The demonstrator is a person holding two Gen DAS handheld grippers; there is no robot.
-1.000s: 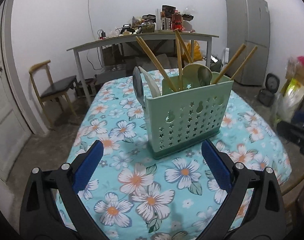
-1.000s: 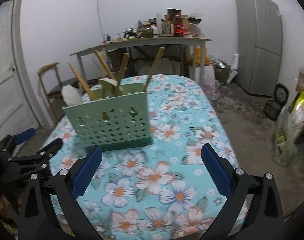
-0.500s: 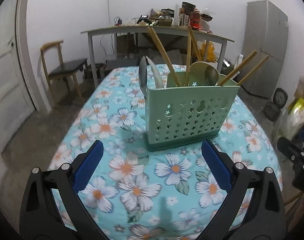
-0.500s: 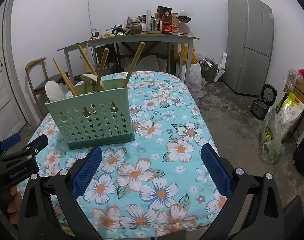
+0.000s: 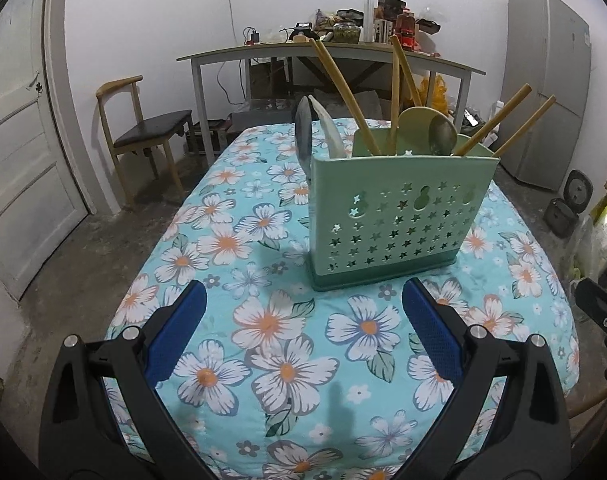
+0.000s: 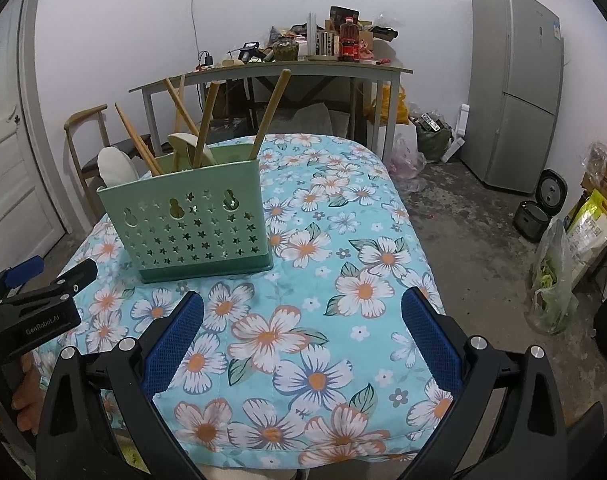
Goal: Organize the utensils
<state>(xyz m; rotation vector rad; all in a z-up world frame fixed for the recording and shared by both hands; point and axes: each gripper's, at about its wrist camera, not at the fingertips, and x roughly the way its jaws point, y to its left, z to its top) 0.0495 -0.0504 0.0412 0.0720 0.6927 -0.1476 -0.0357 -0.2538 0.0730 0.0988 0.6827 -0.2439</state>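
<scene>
A green utensil caddy [image 5: 399, 220] with star-shaped holes stands upright on the floral tablecloth [image 5: 271, 320]; it also shows in the right wrist view [image 6: 191, 228]. It holds wooden chopsticks [image 5: 343, 92], a green spoon [image 5: 417, 128], a metal spoon [image 5: 442, 136] and a white spoon [image 5: 329, 128]. My left gripper [image 5: 303, 312] is open and empty, just short of the caddy. My right gripper [image 6: 303, 320] is open and empty, to the right of the caddy and nearer the table's front edge. The left gripper also shows in the right wrist view [image 6: 39, 284].
A wooden chair [image 5: 143, 132] stands at the left by a white door [image 5: 19, 160]. A cluttered grey table [image 5: 327, 56] stands behind. A grey fridge [image 6: 515, 88] is at the right, with bags [image 6: 555, 280] and a cooker [image 6: 543, 208] on the floor.
Both grippers have drawn back from the caddy, which now looks smaller and farther away. Both stay open and empty. The caddy has not moved.
</scene>
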